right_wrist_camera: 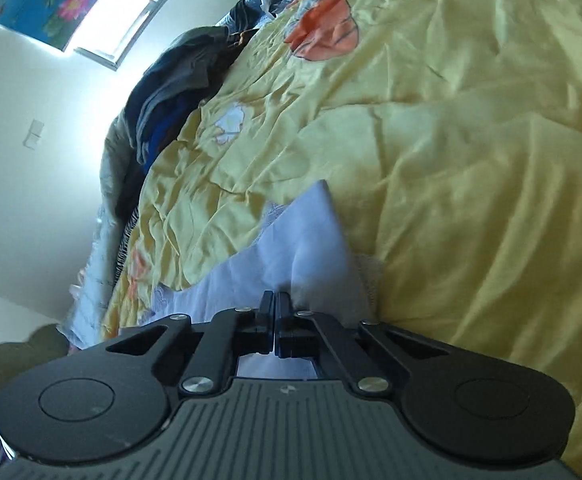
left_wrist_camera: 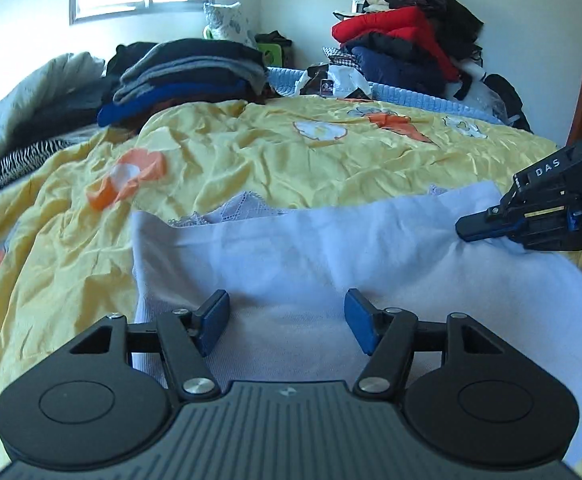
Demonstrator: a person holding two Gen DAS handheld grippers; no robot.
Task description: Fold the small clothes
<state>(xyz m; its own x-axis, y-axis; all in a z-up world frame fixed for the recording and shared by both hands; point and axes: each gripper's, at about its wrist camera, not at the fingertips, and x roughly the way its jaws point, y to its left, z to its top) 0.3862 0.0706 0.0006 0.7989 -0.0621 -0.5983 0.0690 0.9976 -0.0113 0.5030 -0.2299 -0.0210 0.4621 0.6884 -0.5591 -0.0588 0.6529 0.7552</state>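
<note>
Because the pale lilac garment (left_wrist_camera: pixel 311 248) lies spread across the near part of the bed, on the yellow printed sheet (left_wrist_camera: pixel 251 152), both tools can work it from the near side. Its far edge shows a strip of lace trim (left_wrist_camera: pixel 247 208), and the cloth looks already doubled over there, so I judge a fold is under way rather than finished.

The right gripper (right_wrist_camera: pixel 275 308) has its fingers pressed together on a raised corner of the garment (right_wrist_camera: pixel 323 248), which stands up from the sheet in a peak; that hold seems meant to carry the edge across. In the left wrist view the same tool (left_wrist_camera: pixel 531 216) sits at the garment's right edge, with the person's hand just behind it.

The left gripper (left_wrist_camera: pixel 287 320) hovers low over the near middle of the cloth with its fingers apart, gripping nothing. Whether the pads touch the fabric cannot be told; the pose suits pinning the cloth down or waiting to take an edge.

Open room lies to the left and beyond the garment, where the sheet is wrinkled but bare. Farther off, a stack of dark folded clothes (left_wrist_camera: pixel 187 76) sits at the far left of the bed, and a heap of red and navy jackets (left_wrist_camera: pixel 407 44) stands near the wall, both well apart from the work.
</note>
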